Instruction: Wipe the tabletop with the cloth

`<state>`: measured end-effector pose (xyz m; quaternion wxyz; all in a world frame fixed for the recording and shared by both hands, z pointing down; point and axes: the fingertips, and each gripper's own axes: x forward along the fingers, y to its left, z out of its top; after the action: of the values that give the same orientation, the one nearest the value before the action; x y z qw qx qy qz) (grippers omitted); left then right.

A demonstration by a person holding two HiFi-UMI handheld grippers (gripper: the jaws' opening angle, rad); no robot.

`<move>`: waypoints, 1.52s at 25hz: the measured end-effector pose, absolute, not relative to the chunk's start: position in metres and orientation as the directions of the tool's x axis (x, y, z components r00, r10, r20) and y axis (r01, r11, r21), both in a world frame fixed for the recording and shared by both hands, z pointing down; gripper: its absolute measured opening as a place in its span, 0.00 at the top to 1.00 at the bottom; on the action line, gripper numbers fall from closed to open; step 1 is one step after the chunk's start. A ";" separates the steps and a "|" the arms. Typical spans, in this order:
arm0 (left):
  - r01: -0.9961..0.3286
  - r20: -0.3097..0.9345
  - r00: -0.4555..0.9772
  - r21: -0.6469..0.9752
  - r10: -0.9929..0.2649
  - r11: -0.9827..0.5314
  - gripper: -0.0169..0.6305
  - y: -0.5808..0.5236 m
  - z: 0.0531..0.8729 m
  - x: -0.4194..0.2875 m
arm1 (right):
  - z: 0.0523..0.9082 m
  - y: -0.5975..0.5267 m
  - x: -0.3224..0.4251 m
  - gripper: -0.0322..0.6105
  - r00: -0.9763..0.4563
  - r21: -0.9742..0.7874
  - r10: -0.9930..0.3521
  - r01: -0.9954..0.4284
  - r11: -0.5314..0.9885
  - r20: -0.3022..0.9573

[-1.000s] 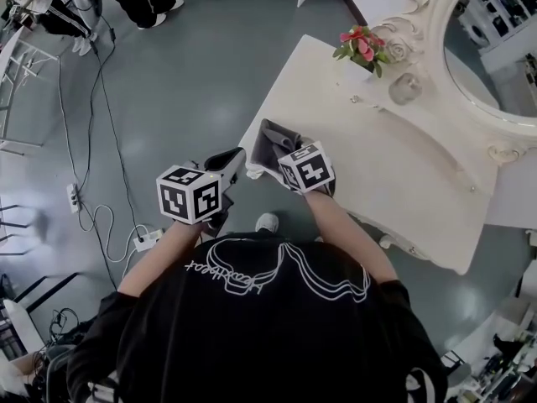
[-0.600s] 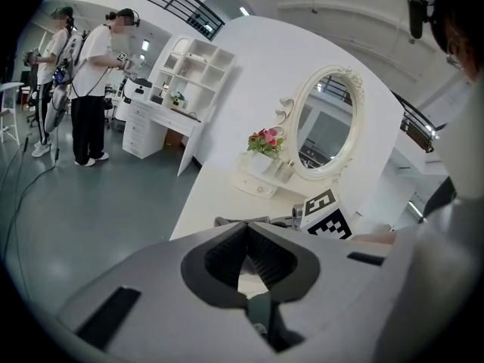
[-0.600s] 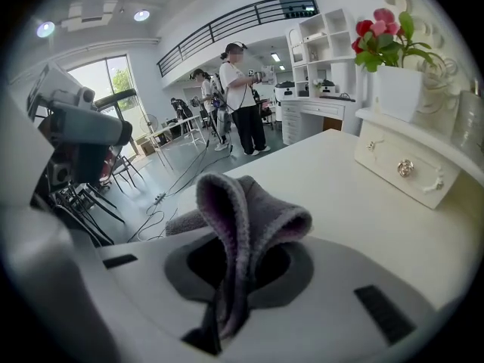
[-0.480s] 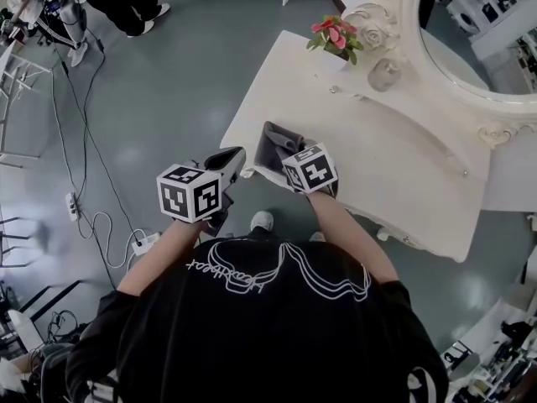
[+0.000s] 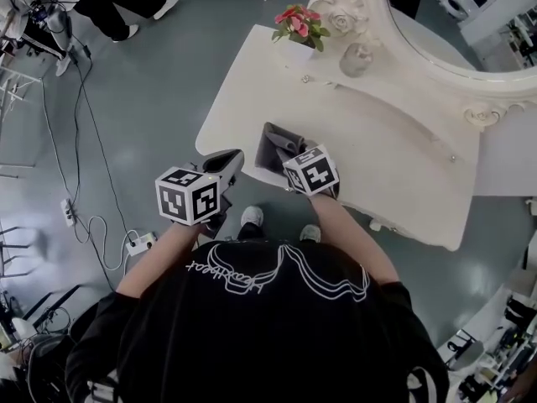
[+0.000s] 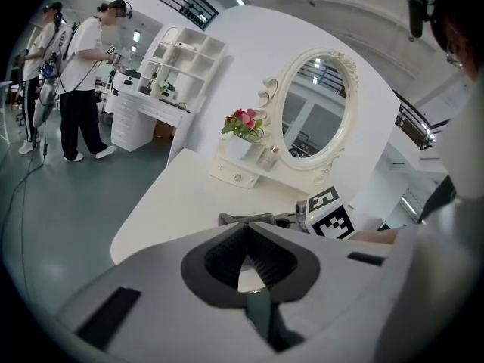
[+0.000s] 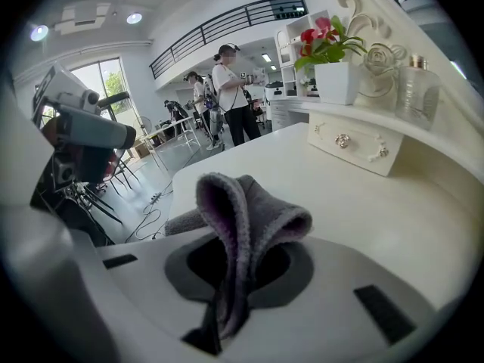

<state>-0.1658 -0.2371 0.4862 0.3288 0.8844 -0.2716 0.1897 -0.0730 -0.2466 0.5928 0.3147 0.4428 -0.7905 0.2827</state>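
The grey cloth (image 5: pixel 273 143) lies bunched on the white tabletop (image 5: pixel 377 141) near its front edge. My right gripper (image 5: pixel 285 154) is shut on the cloth (image 7: pixel 246 218), which folds up out of its jaws (image 7: pixel 231 267) above the tabletop (image 7: pixel 363 210). My left gripper (image 5: pixel 223 163) hovers by the table's front left edge, a little left of the cloth. In the left gripper view the jaws of that gripper (image 6: pixel 243 234) meet with nothing between them. Beyond them lie the cloth (image 6: pixel 246 218) and the right gripper's marker cube (image 6: pixel 330 212).
A pot of pink flowers (image 5: pixel 298 23), a glass bottle (image 5: pixel 357 57) and an oval mirror (image 5: pixel 436 15) stand at the table's back, above a small drawer (image 7: pixel 348 144). Cables and a power strip (image 5: pixel 138 242) lie on the floor at left. People (image 6: pixel 83 74) stand far left.
The right gripper and the cloth now sit farther from the table's left corner than before. The left gripper has held its place beside them. The head view has shifted.
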 end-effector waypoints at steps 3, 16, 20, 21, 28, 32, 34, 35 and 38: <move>-0.599 0.513 0.784 0.479 -0.349 -0.642 0.97 -0.230 0.485 -0.151 | 0.593 -0.238 -0.058 0.87 -0.407 -0.174 -0.525 -0.883 0.436 0.747; -0.582 0.517 0.792 0.482 -0.324 -0.655 0.97 -0.195 0.483 -0.094 | 0.592 -0.194 0.008 0.87 -0.385 -0.184 -0.536 -0.903 0.389 0.752; -0.570 0.520 0.797 0.480 -0.308 -0.666 0.97 -0.184 0.485 -0.075 | 0.592 -0.183 0.028 0.87 -0.375 -0.184 -0.541 -0.909 0.375 0.752; -0.567 0.520 0.799 0.479 -0.304 -0.670 0.97 -0.182 0.484 -0.070 | 0.592 -0.180 0.033 0.87 -0.373 -0.184 -0.542 -0.910 0.371 0.753; -0.544 0.518 0.809 0.475 -0.280 -0.692 0.97 -0.166 0.481 -0.035 | 0.592 -0.159 0.068 0.87 -0.355 -0.181 -0.553 -0.921 0.344 0.754; -0.532 0.515 0.814 0.475 -0.268 -0.701 0.97 -0.156 0.480 -0.016 | 0.591 -0.148 0.089 0.87 -0.340 -0.173 -0.560 -0.928 0.330 0.755; -0.526 0.514 0.817 0.476 -0.263 -0.705 0.97 -0.150 0.481 -0.007 | 0.592 -0.142 0.099 0.87 -0.334 -0.170 -0.562 -0.931 0.324 0.757; -0.524 0.514 0.817 0.476 -0.260 -0.707 0.97 -0.148 0.481 -0.002 | 0.592 -0.139 0.103 0.87 -0.331 -0.169 -0.563 -0.932 0.321 0.758; -0.514 0.513 0.821 0.474 -0.250 -0.715 0.97 -0.142 0.482 0.011 | 0.593 -0.131 0.118 0.87 -0.323 -0.169 -0.567 -0.936 0.308 0.758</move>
<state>0.0109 -0.1420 0.4817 0.3127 0.9015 -0.2119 0.2112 0.1175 -0.1312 0.5926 0.2978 0.4997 -0.7520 0.3101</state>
